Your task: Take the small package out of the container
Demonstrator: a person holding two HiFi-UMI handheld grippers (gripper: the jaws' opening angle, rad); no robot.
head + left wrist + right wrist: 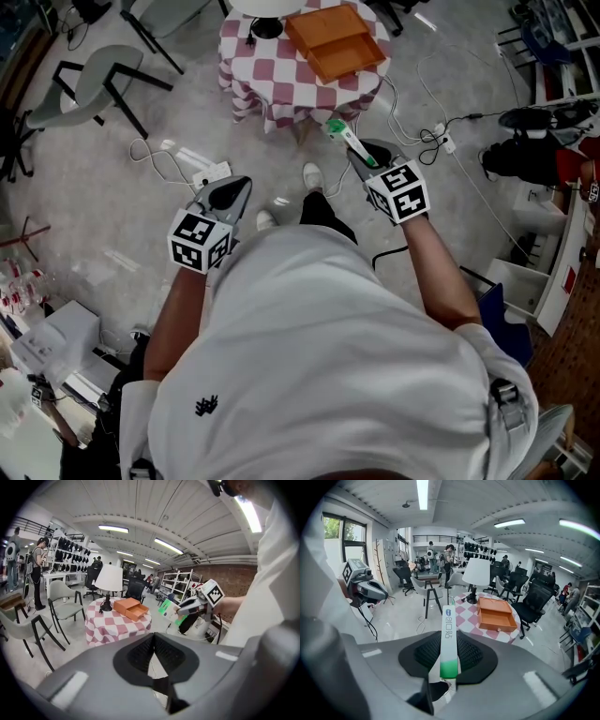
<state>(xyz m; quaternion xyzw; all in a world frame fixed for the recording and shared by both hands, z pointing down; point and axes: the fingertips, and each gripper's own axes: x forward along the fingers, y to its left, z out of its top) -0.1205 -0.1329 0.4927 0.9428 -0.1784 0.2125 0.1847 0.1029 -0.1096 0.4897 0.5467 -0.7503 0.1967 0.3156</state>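
The small package (448, 639) is a slim white and green box, standing edge-on between the pads of my right gripper (449, 651), which is shut on it. In the head view the package (347, 139) sticks out ahead of the right gripper (362, 157), short of the table. The container (335, 39) is an orange box with its drawer pulled out, lying on the checkered round table (272, 80). My left gripper (231, 193) hangs above the floor to the left, jaws shut together with nothing between them (153, 641).
A white table lamp (108, 581) stands on the table beside the orange container (131, 608). Grey chairs (89, 80) are at the far left. Cables and a power strip (211, 174) lie on the floor. People stand in the background.
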